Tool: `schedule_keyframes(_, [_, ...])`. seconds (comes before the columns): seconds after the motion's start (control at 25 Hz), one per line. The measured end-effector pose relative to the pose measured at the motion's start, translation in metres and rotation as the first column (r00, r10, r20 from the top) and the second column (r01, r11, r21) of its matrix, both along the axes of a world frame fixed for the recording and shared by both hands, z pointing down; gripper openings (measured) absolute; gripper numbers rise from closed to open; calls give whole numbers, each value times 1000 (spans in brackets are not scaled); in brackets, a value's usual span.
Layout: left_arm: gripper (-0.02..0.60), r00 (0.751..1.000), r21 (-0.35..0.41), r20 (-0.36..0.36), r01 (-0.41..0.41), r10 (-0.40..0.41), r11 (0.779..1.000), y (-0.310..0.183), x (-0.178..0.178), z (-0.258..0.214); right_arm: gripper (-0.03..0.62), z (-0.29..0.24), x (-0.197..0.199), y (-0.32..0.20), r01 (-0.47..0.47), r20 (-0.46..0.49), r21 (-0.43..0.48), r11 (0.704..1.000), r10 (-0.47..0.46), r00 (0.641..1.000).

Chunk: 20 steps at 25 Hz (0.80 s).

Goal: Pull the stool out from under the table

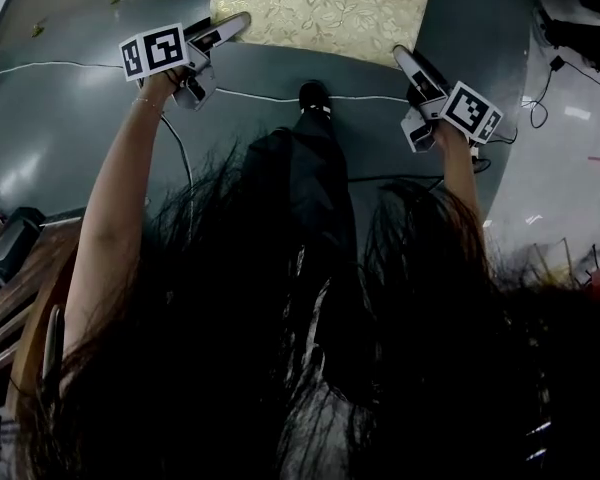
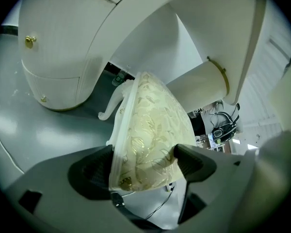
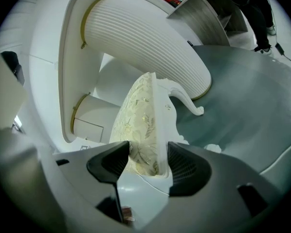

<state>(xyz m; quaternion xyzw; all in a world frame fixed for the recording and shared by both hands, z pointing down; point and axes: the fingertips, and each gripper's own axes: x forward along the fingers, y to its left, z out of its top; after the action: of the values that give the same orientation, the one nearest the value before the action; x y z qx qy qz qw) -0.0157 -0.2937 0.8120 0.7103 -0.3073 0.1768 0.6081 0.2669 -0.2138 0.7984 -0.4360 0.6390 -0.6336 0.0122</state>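
Observation:
The stool (image 1: 320, 8) has a cream seat with gold leaf pattern and a white carved frame; it stands on the grey floor at the top of the head view. My left gripper (image 1: 235, 23) holds its near left corner and my right gripper (image 1: 405, 58) its near right corner. In the left gripper view the seat (image 2: 150, 140) fills the gap of the left gripper (image 2: 143, 166), both pads touching it. The right gripper (image 3: 148, 161) clamps the seat edge (image 3: 140, 125) the same way. The white table (image 2: 63, 57) with ribbed pedestals (image 3: 145, 38) stands just behind the stool.
A white cable (image 1: 80, 65) crosses the floor in front of the stool. My own shoe (image 1: 314, 96) is between the grippers. Wooden furniture (image 1: 20, 268) lies at the lower left. Shelves (image 3: 208, 13) and a standing person's legs (image 3: 259, 13) are beyond the table.

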Motion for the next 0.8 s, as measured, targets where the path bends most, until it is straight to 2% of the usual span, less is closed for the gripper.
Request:
schedule_keyframes(0.28, [405, 999, -21, -9, -42, 42, 999, 120, -21, -1, 261, -2, -23, 125, 27, 11, -24, 999, -27, 1000])
schedule_keyframes(0.52, [405, 999, -36, -3, -38, 38, 999, 229, -46, 5, 259, 3, -46, 229, 24, -18, -45, 999, -25, 1000])
schedule_keyframes(0.8, [405, 998, -68, -6, -60, 60, 996, 293, -66, 1, 259, 0, -63, 293, -11, -37, -71, 997, 9, 999])
